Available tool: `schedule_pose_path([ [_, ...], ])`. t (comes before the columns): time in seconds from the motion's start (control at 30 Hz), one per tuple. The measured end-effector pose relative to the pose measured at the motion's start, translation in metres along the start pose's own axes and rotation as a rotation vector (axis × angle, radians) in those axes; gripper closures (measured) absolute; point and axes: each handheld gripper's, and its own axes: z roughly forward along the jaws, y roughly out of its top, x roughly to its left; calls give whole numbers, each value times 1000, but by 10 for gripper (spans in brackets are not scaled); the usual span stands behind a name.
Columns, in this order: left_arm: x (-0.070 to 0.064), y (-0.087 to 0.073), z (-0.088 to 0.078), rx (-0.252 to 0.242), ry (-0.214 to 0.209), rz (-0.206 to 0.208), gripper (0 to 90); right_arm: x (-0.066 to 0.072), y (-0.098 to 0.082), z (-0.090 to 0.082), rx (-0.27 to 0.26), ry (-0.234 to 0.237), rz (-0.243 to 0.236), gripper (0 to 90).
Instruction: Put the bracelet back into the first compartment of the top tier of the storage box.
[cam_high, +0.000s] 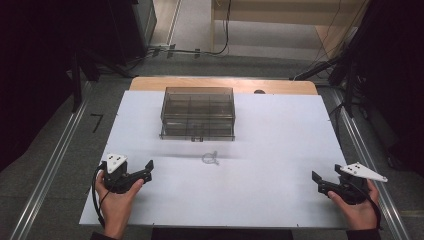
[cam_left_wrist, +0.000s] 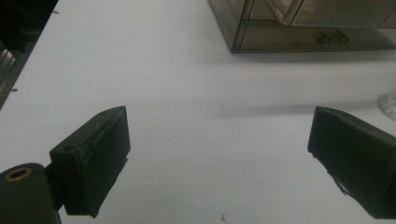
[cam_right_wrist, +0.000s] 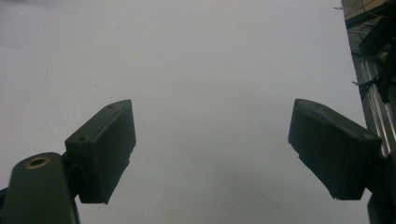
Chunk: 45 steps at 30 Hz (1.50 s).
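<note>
A smoky see-through box (cam_high: 198, 114) with inner compartments stands shut at the back middle of the white table top (cam_high: 280, 140). A small shiny ring-like object (cam_high: 211, 158) lies in front of it. My left gripper (cam_high: 148, 170) rests near the front left, held by a hand, jaws apart and empty. In the left gripper view its jaws (cam_left_wrist: 219, 116) stand wide open, facing the box (cam_left_wrist: 303, 23), with the shiny object (cam_left_wrist: 388, 103) at the right edge. My right gripper (cam_high: 317, 182) sits at the front right, open and empty, over bare table (cam_right_wrist: 212, 105).
The box has a small latch (cam_left_wrist: 332, 37) on its front. A wooden strip (cam_high: 225, 83) runs behind the white board. Metal rails (cam_high: 50, 170) flank the table on both sides, and one rail (cam_right_wrist: 376, 98) shows past the table's right edge. Cables lie on the floor behind.
</note>
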Motion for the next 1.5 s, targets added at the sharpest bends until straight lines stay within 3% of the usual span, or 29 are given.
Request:
schedule_pose_path([
  [0.57,-12,2,5,12,-19,38,68,2,0,1,7,9,-3,140],
  [1.5,-32,5,16,10,-77,53,86,3,0,2,14,12,-10,142],
])
